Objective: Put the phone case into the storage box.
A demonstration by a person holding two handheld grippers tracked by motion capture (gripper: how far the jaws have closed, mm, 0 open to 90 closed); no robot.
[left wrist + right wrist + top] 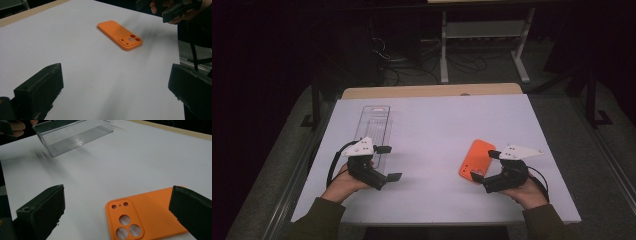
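Observation:
An orange phone case [477, 160] lies flat on the white table [437, 120], back up, with its camera cut-outs toward the near edge. My right gripper [485, 166] stands open just right of it, jaws wide. In the right gripper view the case [147, 215] lies low between the two black jaws, and neither pad presses on it. My left gripper [388, 163] is open at the table's left, nothing between its jaws. In the left gripper view the case [120, 35] lies farther off, beyond the open jaws.
A clear plastic tray [374, 125] lies lengthwise at the left, just beyond my left gripper; it is also in the right gripper view [75, 135]. A wooden board edge [432, 91] runs along the table's far side. Dark floor, cables and a metal frame lie behind.

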